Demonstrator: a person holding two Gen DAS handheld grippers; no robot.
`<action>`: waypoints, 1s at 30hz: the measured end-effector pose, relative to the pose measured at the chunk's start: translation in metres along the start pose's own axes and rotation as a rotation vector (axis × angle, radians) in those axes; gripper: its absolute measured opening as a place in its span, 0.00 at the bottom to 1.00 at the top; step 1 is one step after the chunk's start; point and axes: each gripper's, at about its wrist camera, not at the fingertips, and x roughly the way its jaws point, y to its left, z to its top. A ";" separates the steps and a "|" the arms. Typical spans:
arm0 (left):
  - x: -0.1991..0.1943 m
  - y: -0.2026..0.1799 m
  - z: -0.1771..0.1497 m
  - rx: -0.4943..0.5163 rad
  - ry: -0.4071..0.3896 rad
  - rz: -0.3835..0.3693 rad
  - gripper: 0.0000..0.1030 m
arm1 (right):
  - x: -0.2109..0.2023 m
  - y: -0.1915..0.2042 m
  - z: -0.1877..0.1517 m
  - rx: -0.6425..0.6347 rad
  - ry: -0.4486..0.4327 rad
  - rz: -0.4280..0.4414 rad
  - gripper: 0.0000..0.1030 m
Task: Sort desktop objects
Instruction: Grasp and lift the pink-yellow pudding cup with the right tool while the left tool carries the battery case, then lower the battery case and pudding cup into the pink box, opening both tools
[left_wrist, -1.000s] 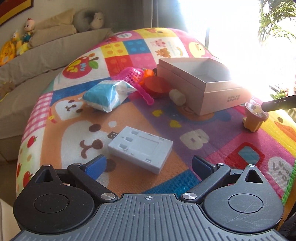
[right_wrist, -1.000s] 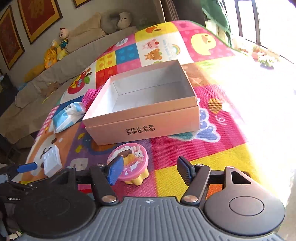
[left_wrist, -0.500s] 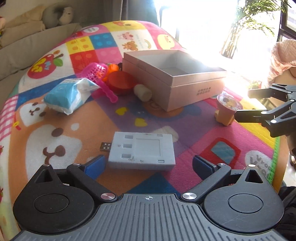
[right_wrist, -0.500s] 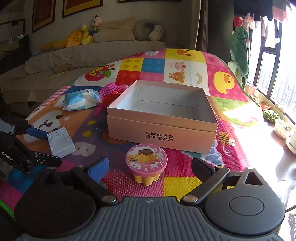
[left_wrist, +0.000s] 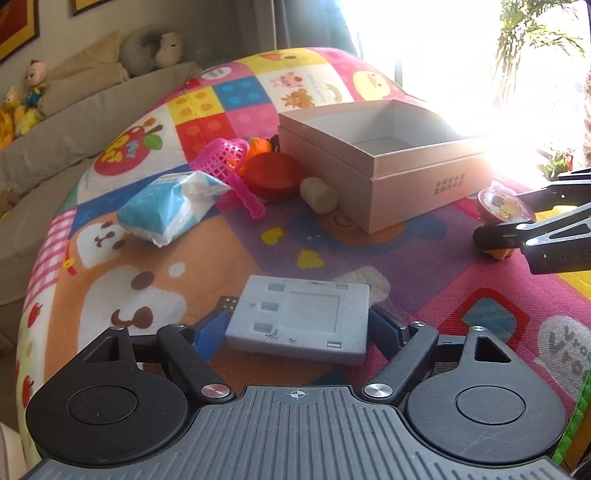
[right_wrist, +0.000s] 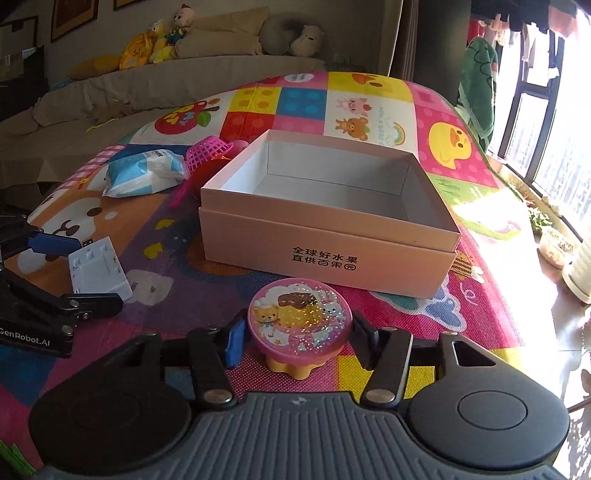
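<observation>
Compared to a second ago, both tools have been brought in: left tool (left_wrist: 297, 326) closing around the grey case (left_wrist: 301, 319), right tool (right_wrist: 295, 339) closing around the pink-lidded jar (right_wrist: 300, 323), both near the open box (right_wrist: 332, 218).

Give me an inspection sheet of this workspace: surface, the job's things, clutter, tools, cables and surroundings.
Surface: colourful cartoon play mat.
Job's things: open cardboard box, nothing in the part that shows; grey plastic case; pink-lidded toy cup; tissue pack; pink scoop; red lid; cream cylinder.
Clutter: an orange toy behind the scoop.
Tools: left tool closing around the grey case; right tool closing around the toy cup; contact unclear on both.
Cables: nothing seen.
Surroundings: sofa with plush toys, bright window, plants.
</observation>
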 end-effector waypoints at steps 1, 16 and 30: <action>-0.002 -0.001 -0.001 0.009 -0.005 0.000 0.84 | -0.003 -0.001 -0.001 0.002 0.004 0.007 0.54; 0.005 -0.024 0.158 0.070 -0.353 -0.137 0.86 | -0.014 -0.059 0.098 0.044 -0.242 -0.109 0.55; 0.030 0.050 0.058 -0.085 -0.131 0.124 0.97 | -0.003 -0.031 0.075 -0.016 -0.179 -0.089 0.75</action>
